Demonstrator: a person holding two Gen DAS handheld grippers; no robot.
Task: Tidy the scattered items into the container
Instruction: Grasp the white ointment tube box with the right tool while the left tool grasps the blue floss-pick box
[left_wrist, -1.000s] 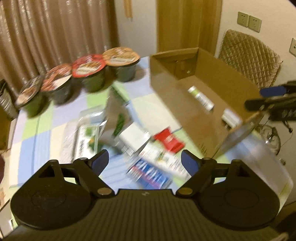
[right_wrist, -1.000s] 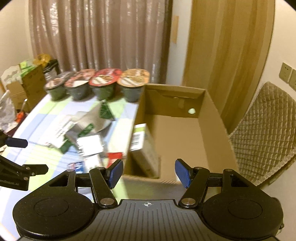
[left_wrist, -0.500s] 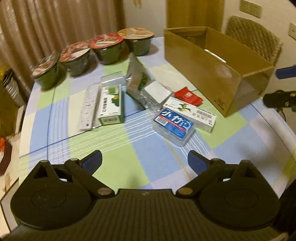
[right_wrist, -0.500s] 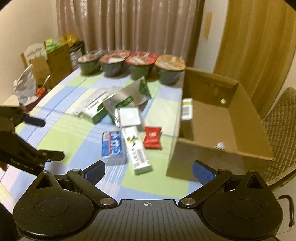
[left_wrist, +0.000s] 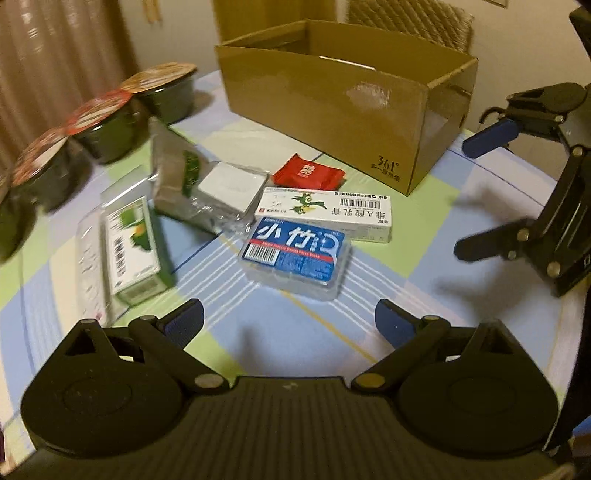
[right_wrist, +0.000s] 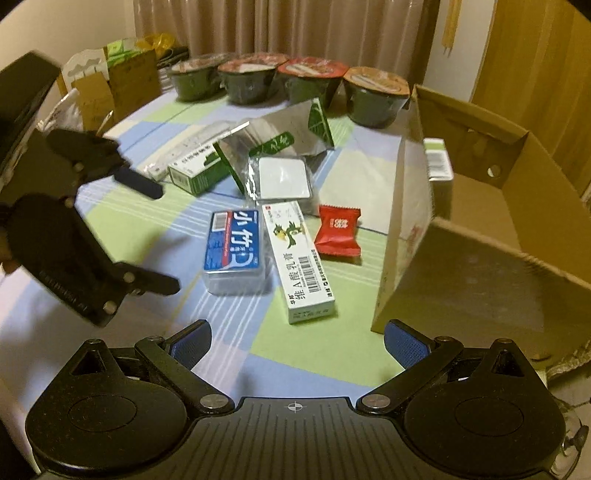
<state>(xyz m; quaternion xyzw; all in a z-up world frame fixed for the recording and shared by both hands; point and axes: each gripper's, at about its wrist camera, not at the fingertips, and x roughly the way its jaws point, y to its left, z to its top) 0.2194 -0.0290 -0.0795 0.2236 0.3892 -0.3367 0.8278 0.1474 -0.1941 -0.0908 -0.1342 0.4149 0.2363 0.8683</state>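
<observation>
Both grippers hang empty and spread wide over the checked surface (right_wrist: 155, 236). The left gripper (left_wrist: 288, 323) has dropped lower and closer to the clutter than half a second ago, when it looked down on the whole spread from farther back; the right gripper (right_wrist: 297, 339) has likewise come down from its higher view over the cardboard box (right_wrist: 491, 221). That suggests a drop-off is done (one green-and-white carton (right_wrist: 437, 158) already stands inside the box) and the next pick is being lined up.

Just ahead of the left gripper lies the blue floss case (left_wrist: 295, 251), flat, label up, nearly centred between the fingers. Touching its far edge is the long white ointment box (left_wrist: 325, 214), and beyond that the red sachet (left_wrist: 308, 175), near the box wall. Off to the left sit the foil pouch (left_wrist: 177, 177), a clear-wrapped white pack (left_wrist: 231, 186) and a green carton (left_wrist: 131, 243). From the right gripper, the ointment box lies nearest, straight ahead, the cardboard box immediately to its right. Four lidded noodle bowls (right_wrist: 306, 83) line the far edge, well apart.
</observation>
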